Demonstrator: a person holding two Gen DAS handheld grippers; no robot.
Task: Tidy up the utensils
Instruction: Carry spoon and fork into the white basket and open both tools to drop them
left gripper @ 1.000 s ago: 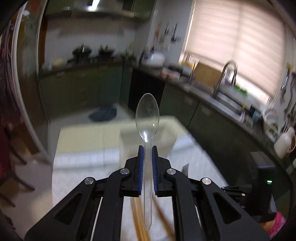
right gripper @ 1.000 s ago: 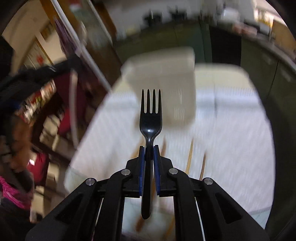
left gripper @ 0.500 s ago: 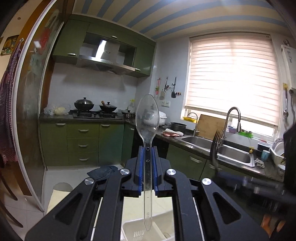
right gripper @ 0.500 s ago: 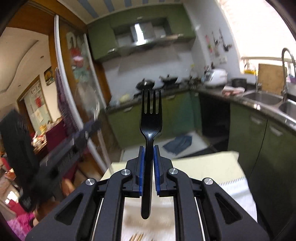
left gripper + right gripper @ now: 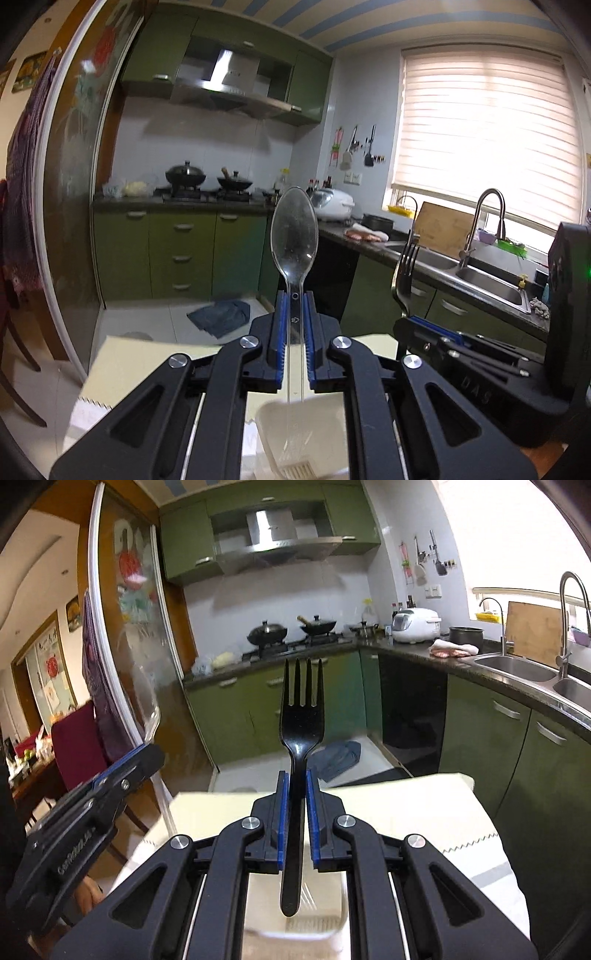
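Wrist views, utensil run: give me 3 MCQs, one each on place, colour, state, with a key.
1. Where is the white container relative to the left claw?
A. Below it, on the table
B. On the kitchen counter
C. In the sink

2. What colour is the fork?
A. Clear
B. Black
C. Silver

3. What state is the right claw in?
A. Open and empty
B. Shut on the spoon
C. Shut on the fork

Key:
1 A, the container's rim shows under the claw and under the clear spoon that it holds.
2 B, the tines and handle are black in both views.
3 C, the blue pads press on the fork's handle.
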